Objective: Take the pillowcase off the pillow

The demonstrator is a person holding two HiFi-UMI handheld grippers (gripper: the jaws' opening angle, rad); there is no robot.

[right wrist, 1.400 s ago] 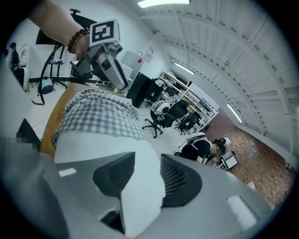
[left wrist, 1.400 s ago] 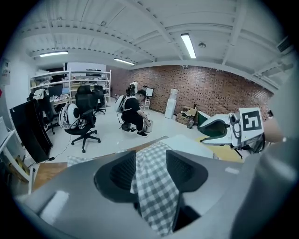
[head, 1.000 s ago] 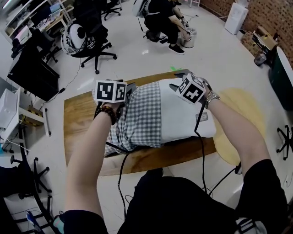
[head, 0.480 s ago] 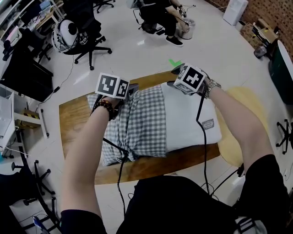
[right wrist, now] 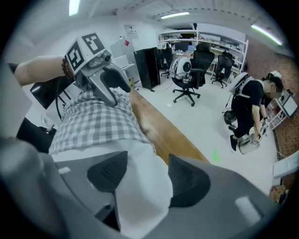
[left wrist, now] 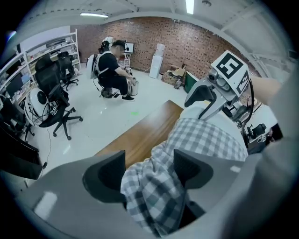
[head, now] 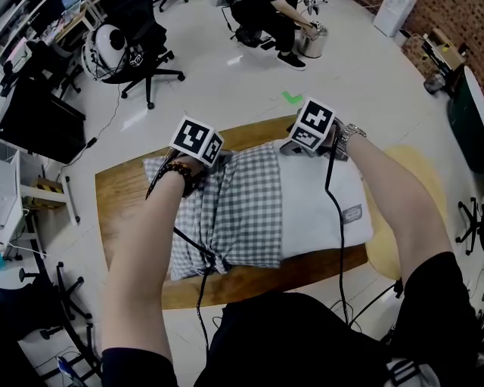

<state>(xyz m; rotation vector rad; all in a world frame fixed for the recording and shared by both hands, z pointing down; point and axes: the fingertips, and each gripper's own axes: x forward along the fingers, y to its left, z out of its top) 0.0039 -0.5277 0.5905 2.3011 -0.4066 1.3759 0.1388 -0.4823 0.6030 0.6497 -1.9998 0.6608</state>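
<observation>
On the wooden table (head: 130,208) lies the white pillow (head: 321,204), with its long side going from left to right. The grey-and-white checked pillowcase (head: 242,212) covers only the left part of it and is bunched in folds toward the left end. The right part of the pillow is bare and has a small label (head: 350,214) near the near edge. The left gripper (left wrist: 148,173) is at the far edge of the pillowcase. Its jaws are opening and already stand wide, and a fold of the checked cloth lies loosely between them. The right gripper (right wrist: 142,179) is at the far edge of the bare pillow, just right of the hem of the pillowcase. Its jaws are also opening, with a bulge of the white pillow between them. The two grippers are near each other but apart. On the floor beyond the table there is a green mark (head: 291,97), and further away a seated person (head: 265,19) and a black office chair (head: 144,45).
</observation>
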